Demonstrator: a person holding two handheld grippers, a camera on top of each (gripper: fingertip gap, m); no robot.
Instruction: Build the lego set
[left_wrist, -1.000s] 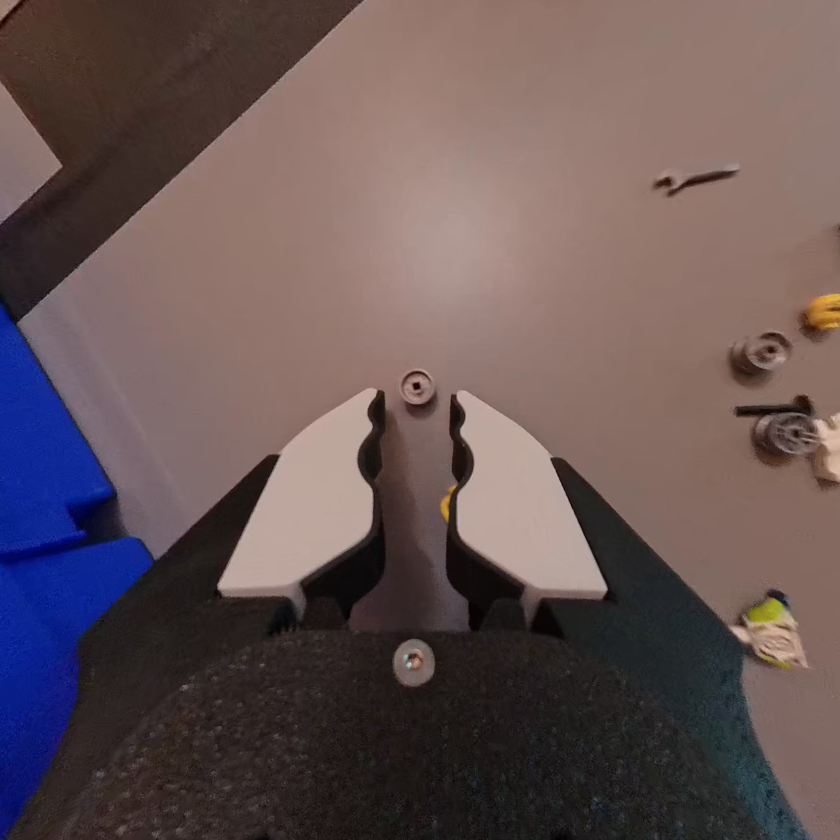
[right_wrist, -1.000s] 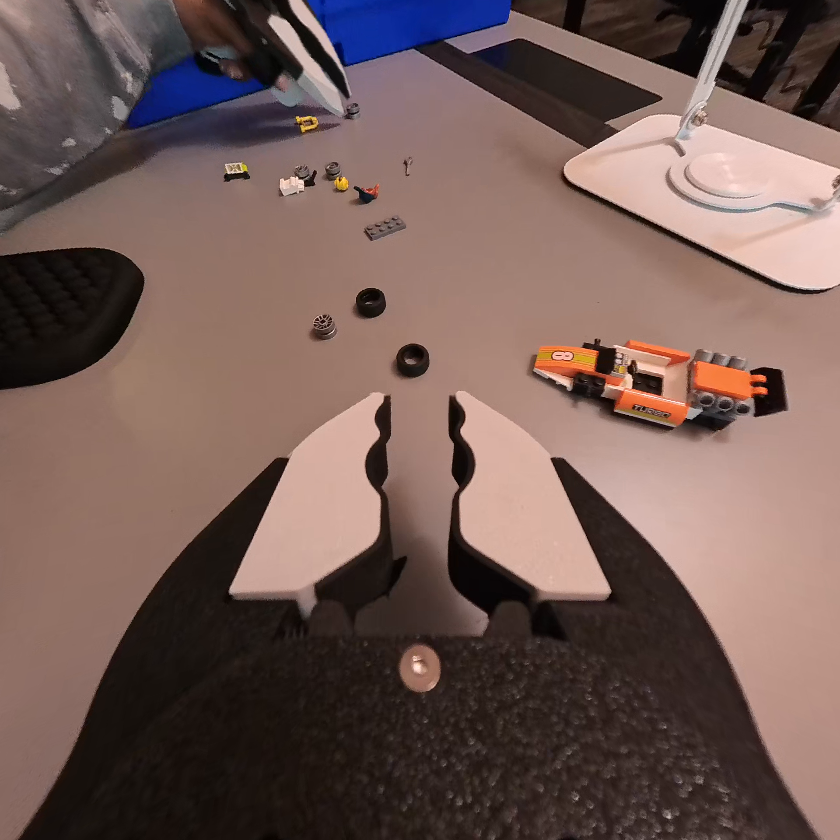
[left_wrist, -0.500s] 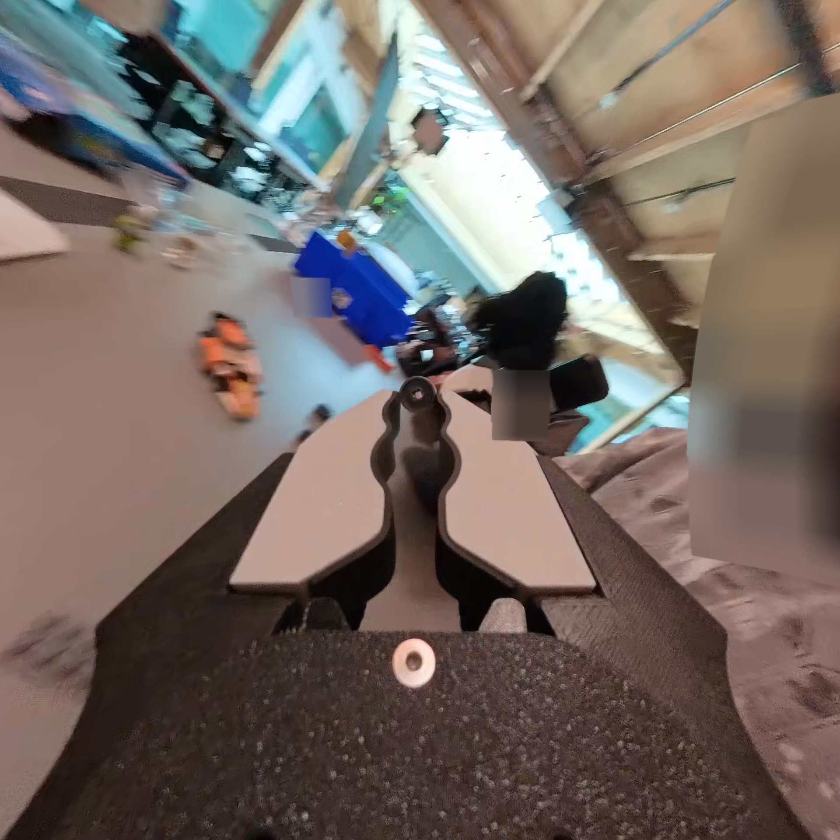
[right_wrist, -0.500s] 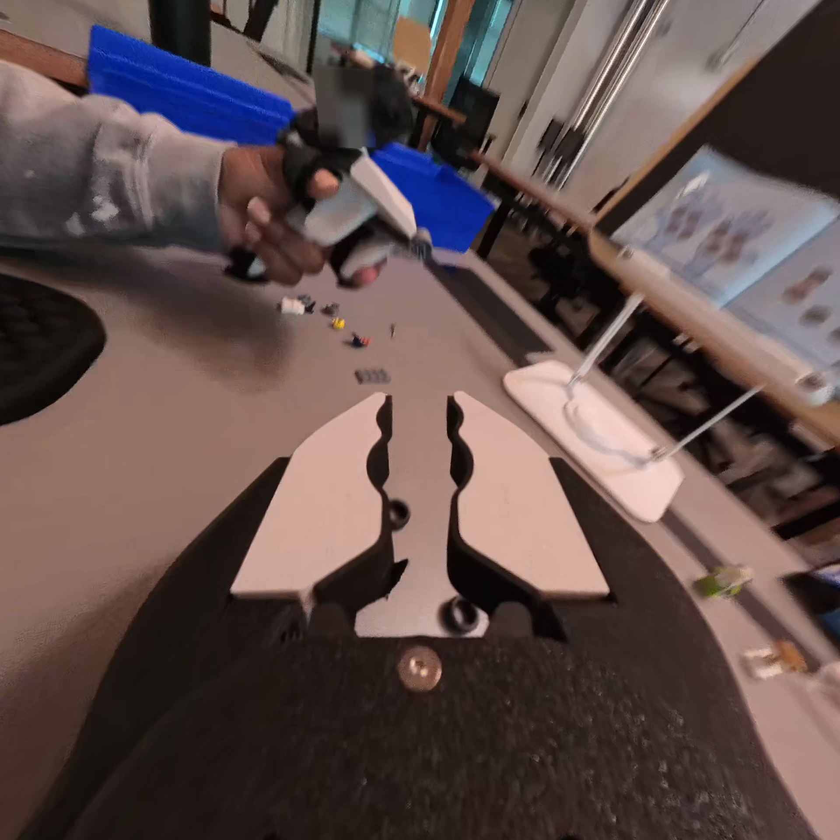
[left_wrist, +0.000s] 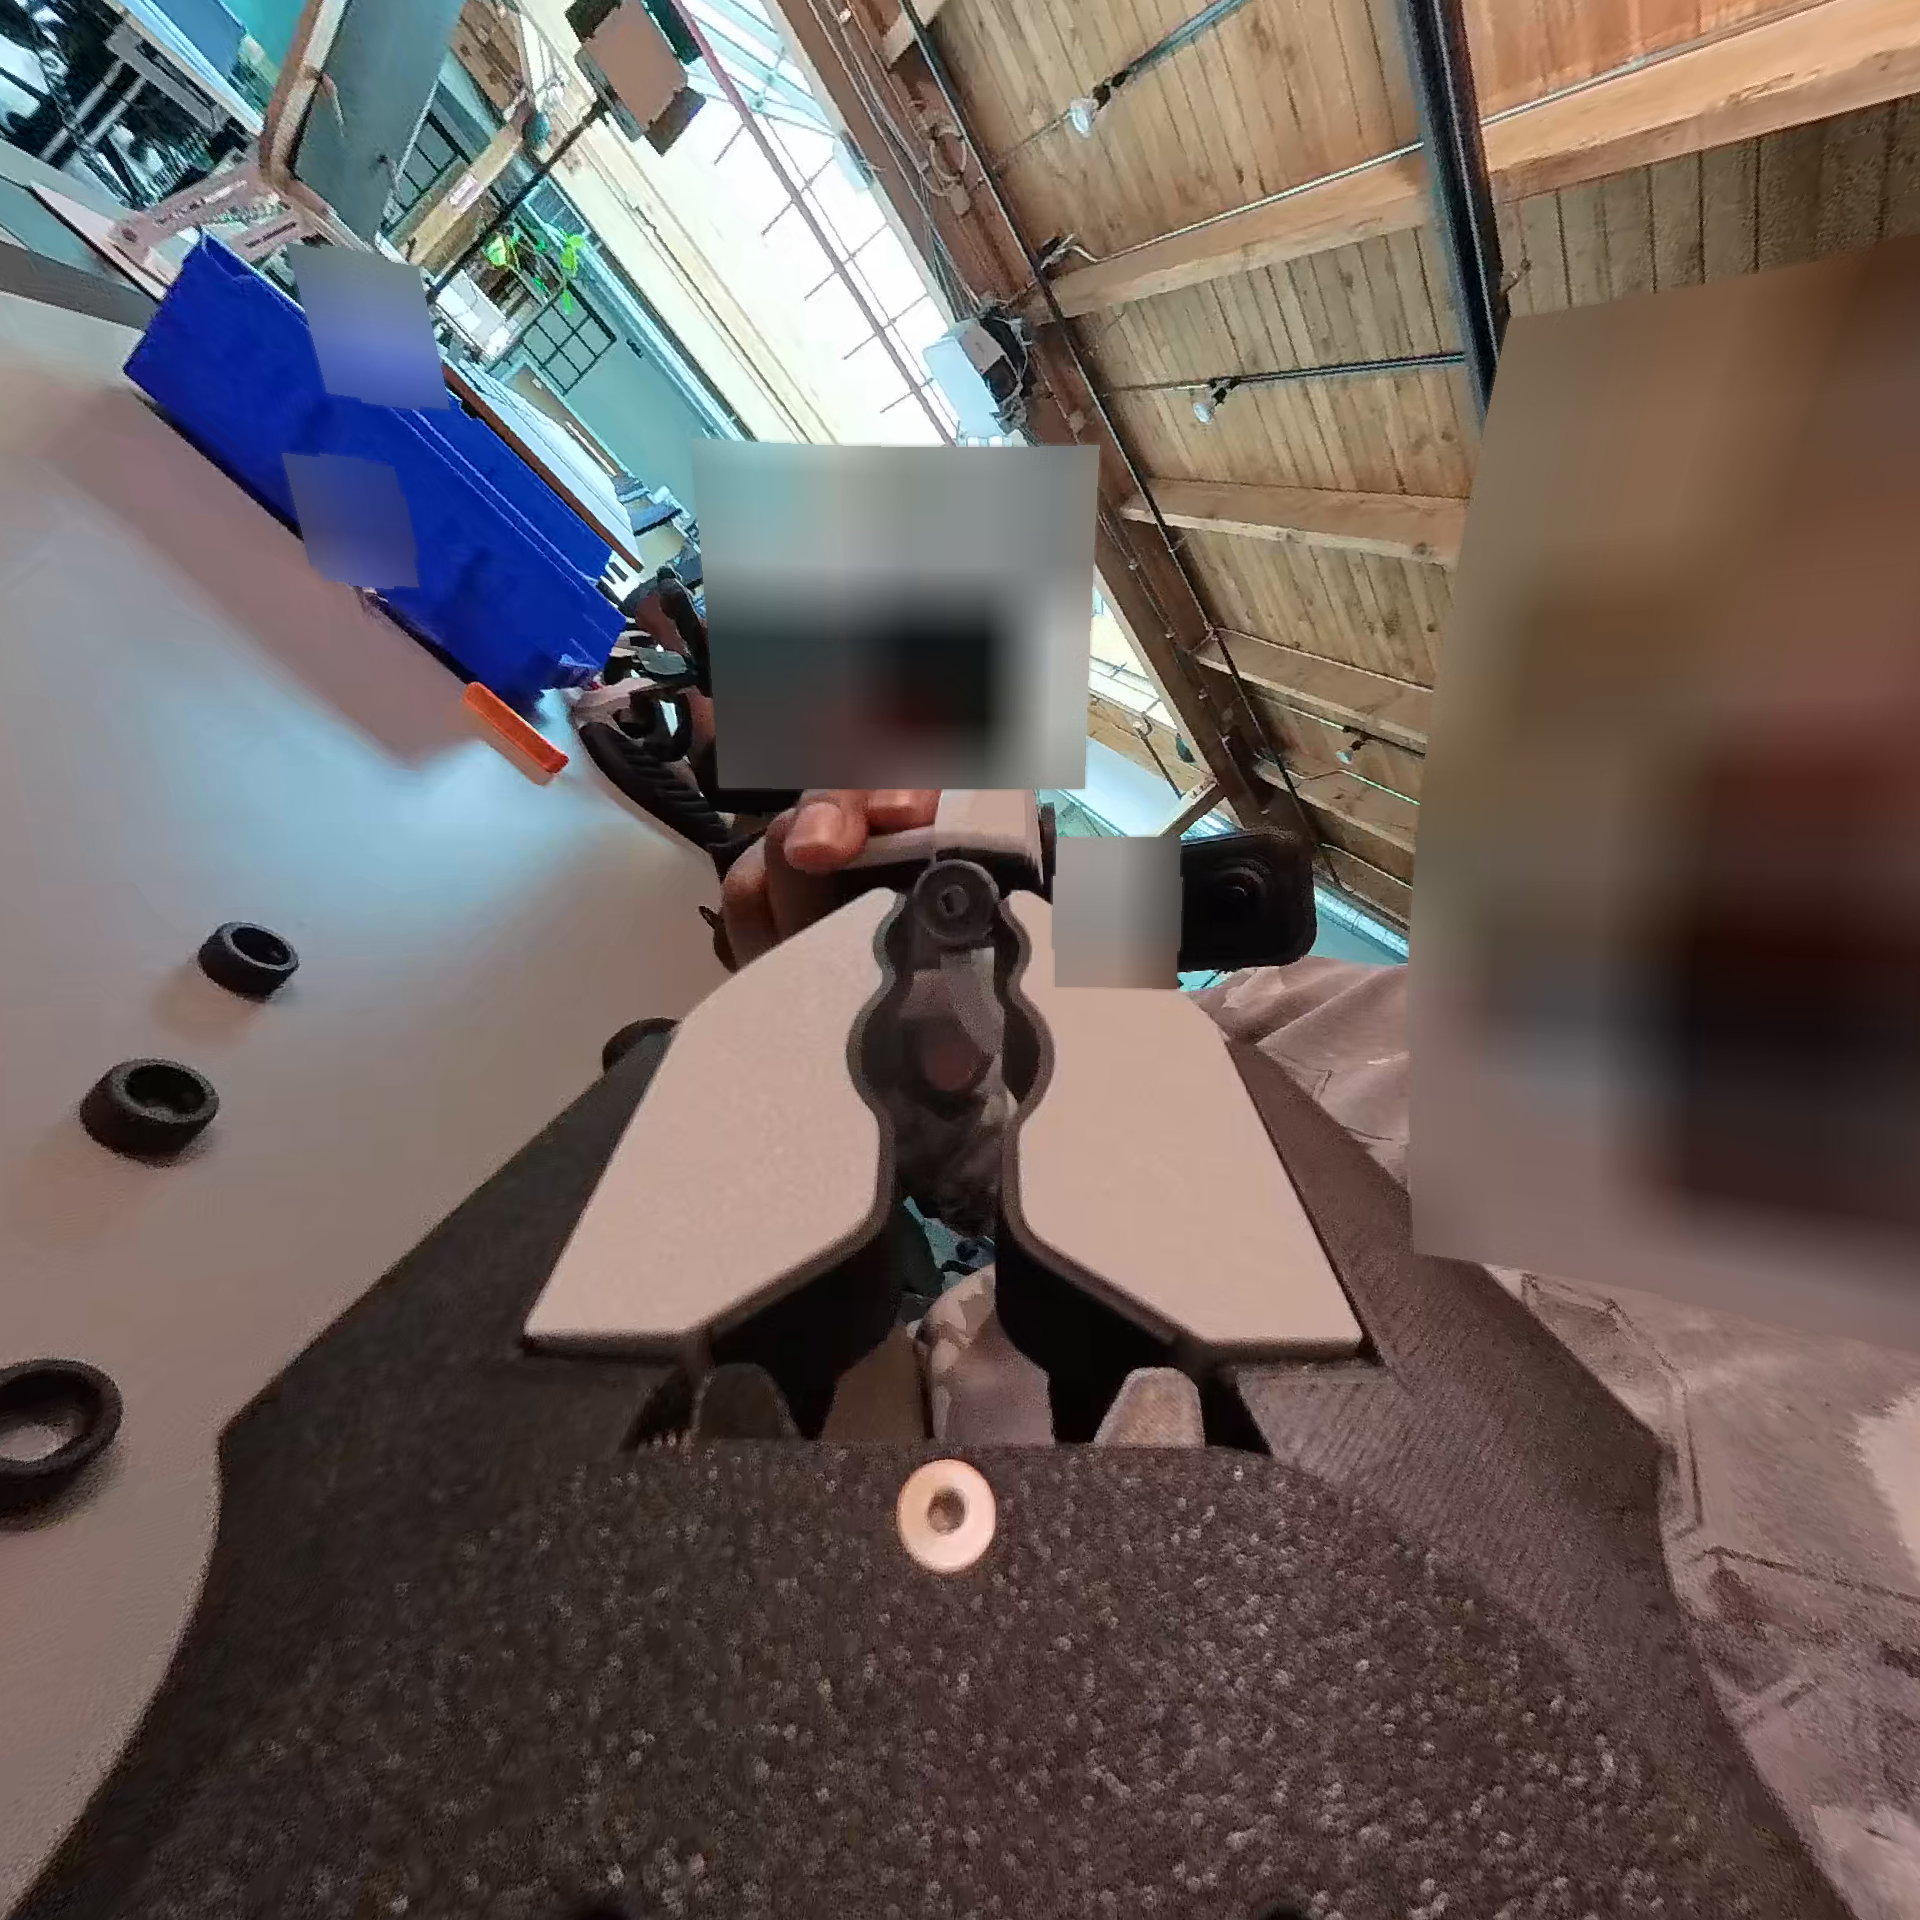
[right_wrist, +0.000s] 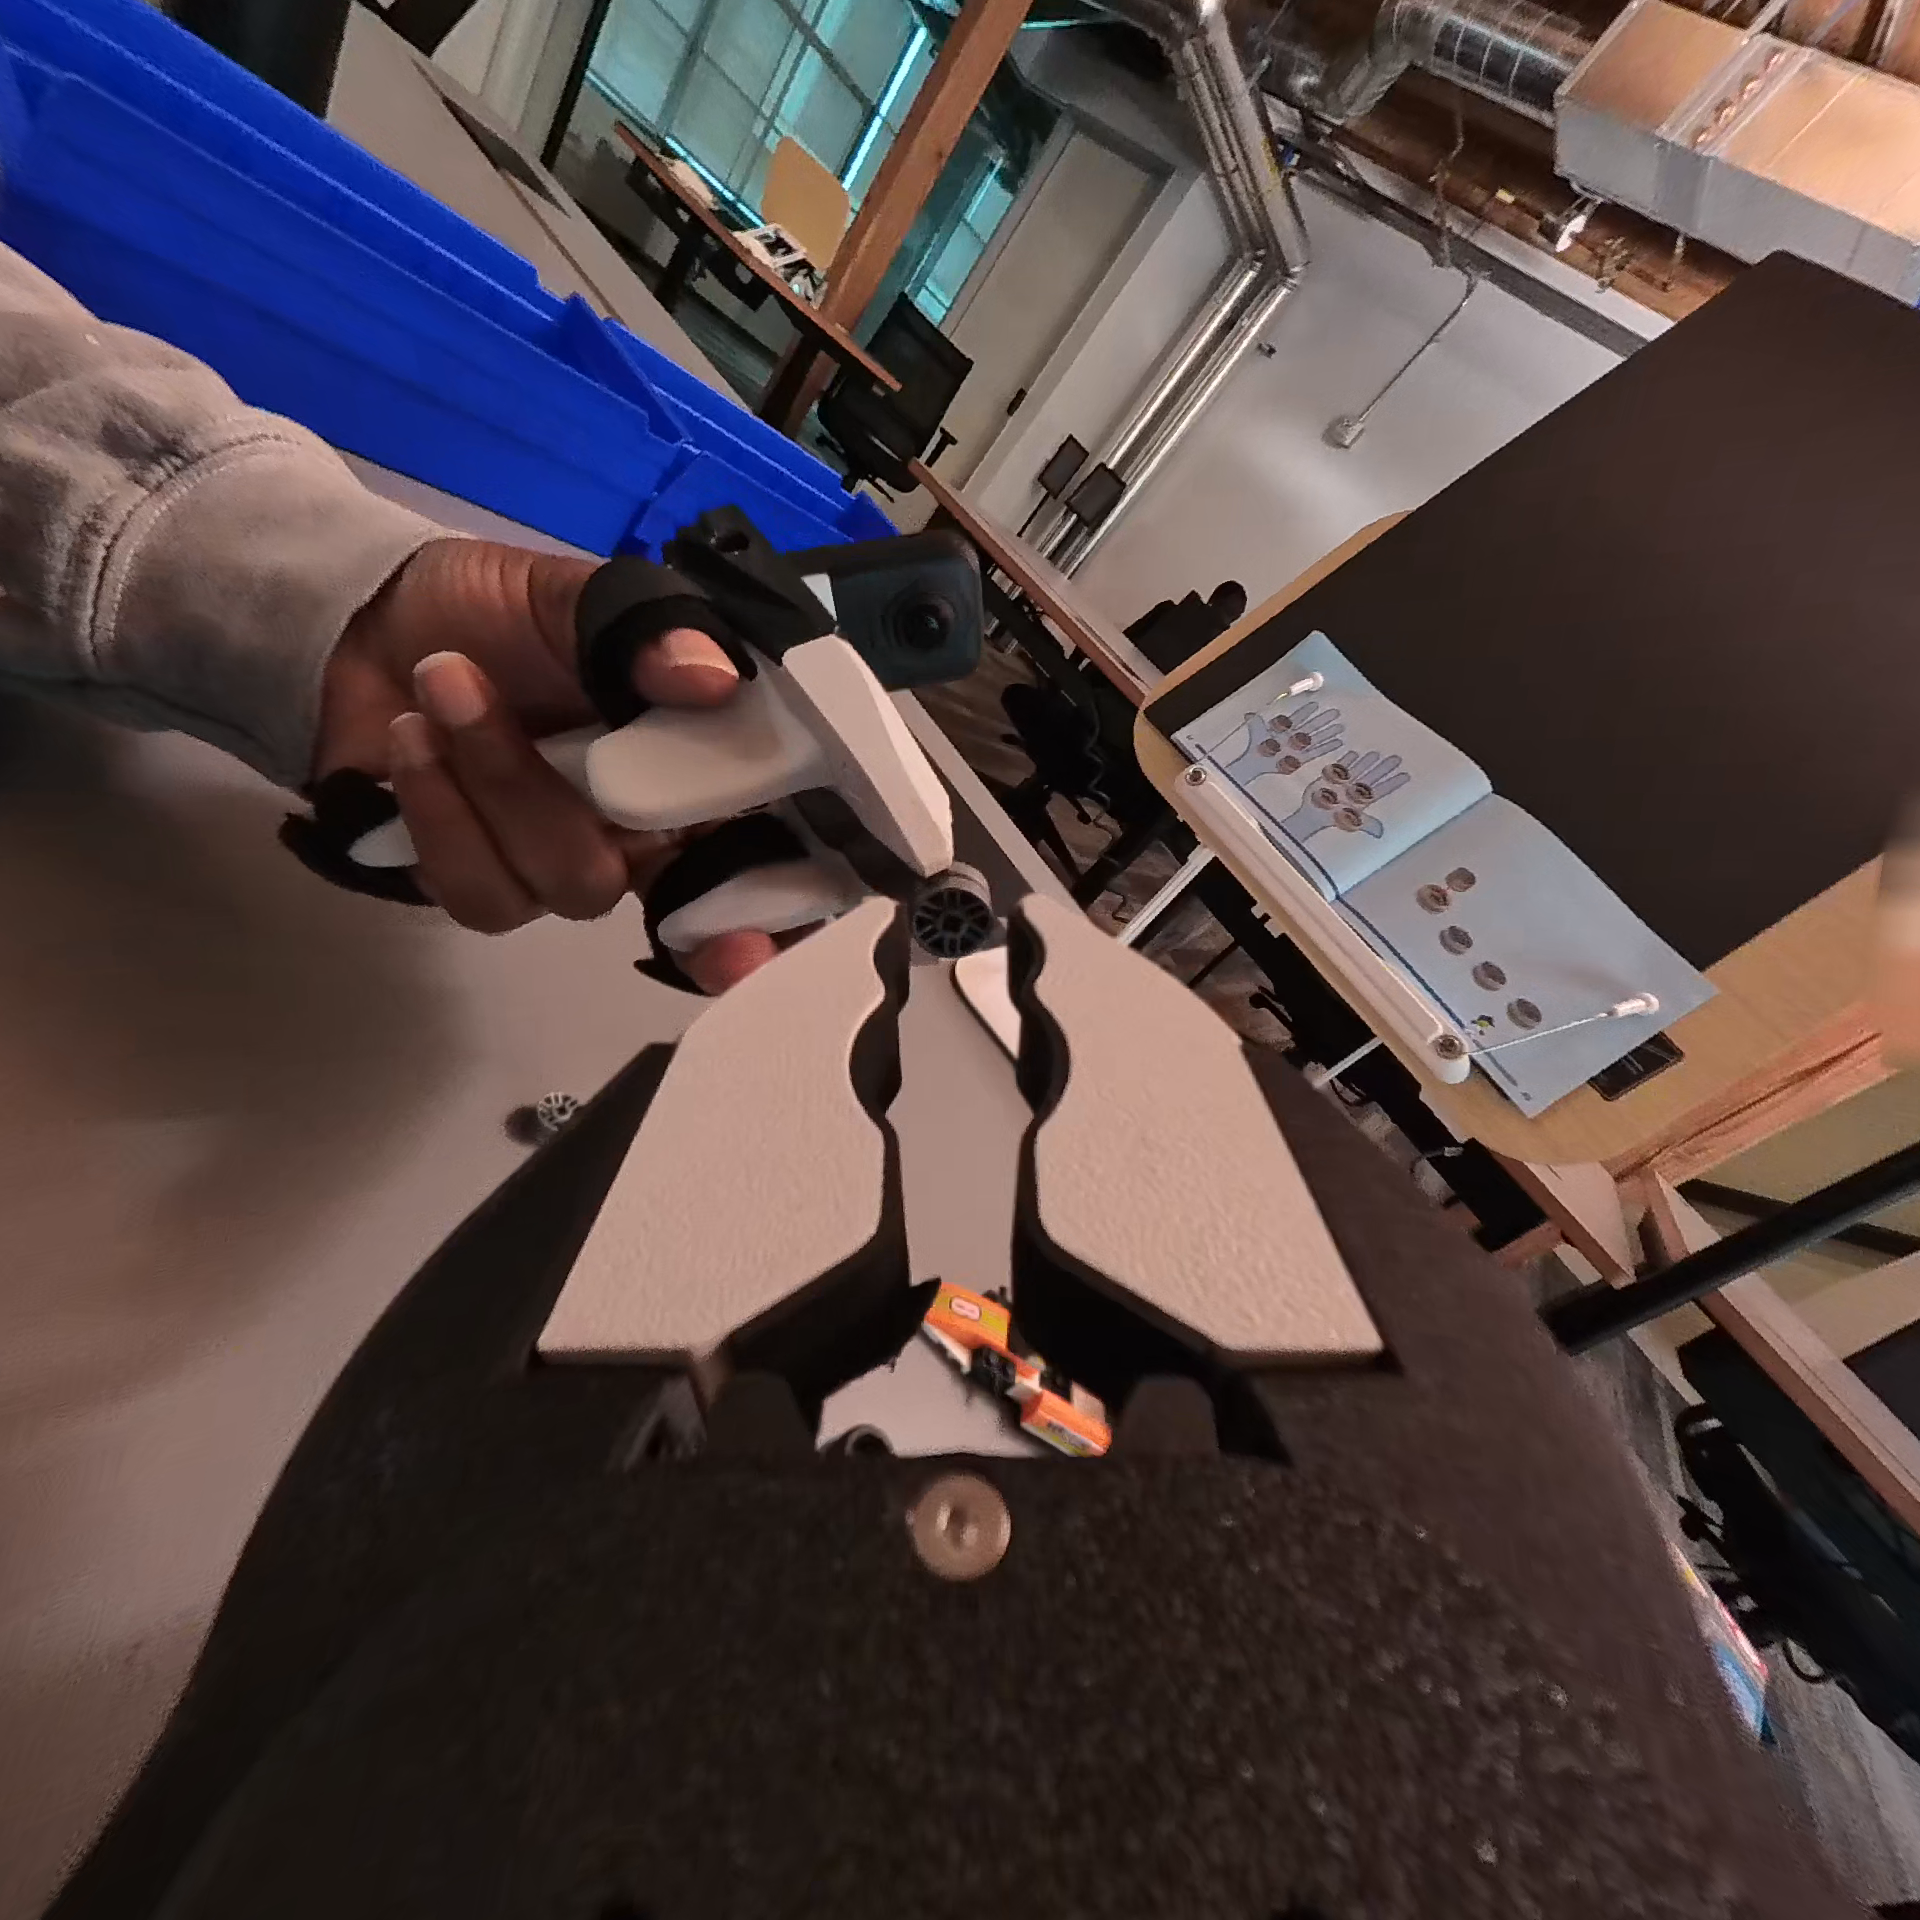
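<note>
- Table (left_wrist: 260, 831): grey work surface. It carries the loose parts, so anything dropped from the grippers falls back among them.
- Bins (right_wrist: 364, 343): blue, at the far edge of the table, clear of the work.
- Booklet (right_wrist: 1434, 873): open on a stand to the right, pages turned toward the builder, presumably for reference during assembly.
- Left gripper (right_wrist: 951, 904): lifted off the table and aimed at the right gripper. Its fingers are closed on the hub, pinching it at the very tips so that most of the part stays exposed.
- Right gripper (right_wrist: 956, 935): raised to meet the left one. Its fingers stand slightly apart with nothing between them, their tips on either side of the hub. Judged purpose: to take the hub or brace it.
- Car (right_wrist: 1013, 1371): orange, partly built, lying on the table below the right gripper. It shows only through the gap at the finger roots.
- Tyres (left_wrist: 151, 1107): three black rings loose on the table to the left, within reach. One likely goes on the hub next.
- Hub (left_wrist: 951, 902): small grey wheel, held in mid-air, open face toward the left camera. A second hub (right_wrist: 556, 1110) lies on the table.
</note>
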